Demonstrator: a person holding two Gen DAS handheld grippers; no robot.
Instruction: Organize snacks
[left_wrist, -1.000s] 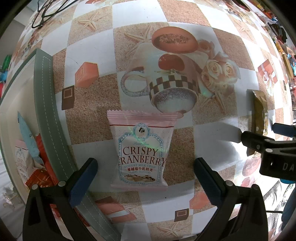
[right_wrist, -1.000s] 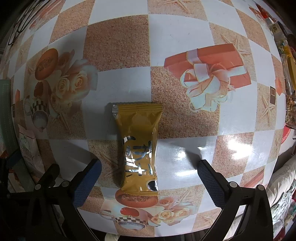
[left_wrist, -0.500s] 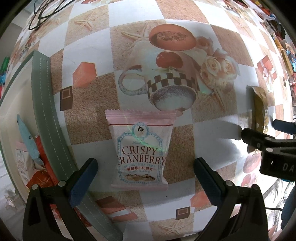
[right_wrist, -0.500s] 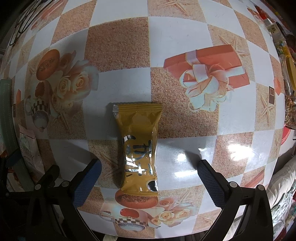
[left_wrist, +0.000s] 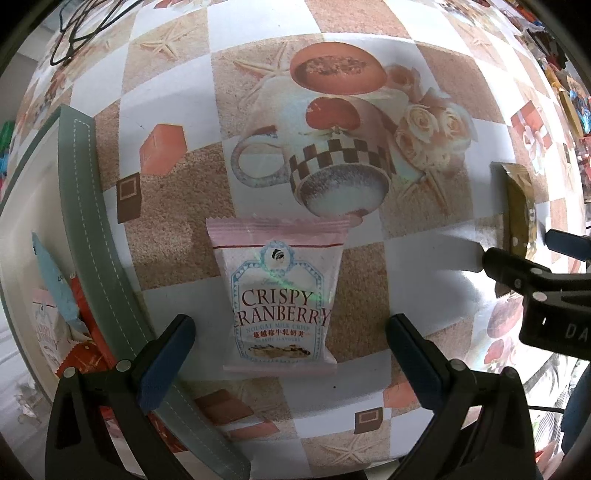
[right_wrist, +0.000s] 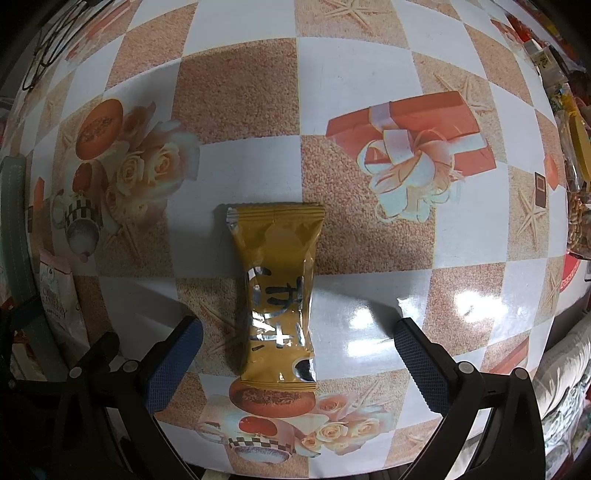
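A pink Crispy Cranberry packet (left_wrist: 282, 295) is seen lying flat on the checked tablecloth (left_wrist: 424, 266), framed between the wide-spread fingers of the left gripper (left_wrist: 288, 350), which holds nothing. Its near edge lies about level with the blue pads (left_wrist: 166, 354), one on either side, with clear gaps between; no contact is shown. To the right, a gold-wrapped bar (right_wrist: 277, 295) is laid lengthwise on the same cloth, centred between the equally wide, empty fingers of the right gripper (right_wrist: 297, 358).

At the far left of the left wrist view, a grey-green stitched tray wall (left_wrist: 88, 221) is visible, and behind it several packets (left_wrist: 59, 325) are already gathered, one of them apparently another cranberry packet. Cluttered goods (right_wrist: 576, 147) are glimpsed at the right edge of the table.

The step in hand is judged to be a paired pick-up ahead of sorting into the tray. It would be done well if each gripper were lowered until the pads straddle the wrapper's middle, then closed gently on the filled part and not on the crimped ends, which could slip. The glossy cloth offers little grip, so the packets may slide if pushed from one side only.
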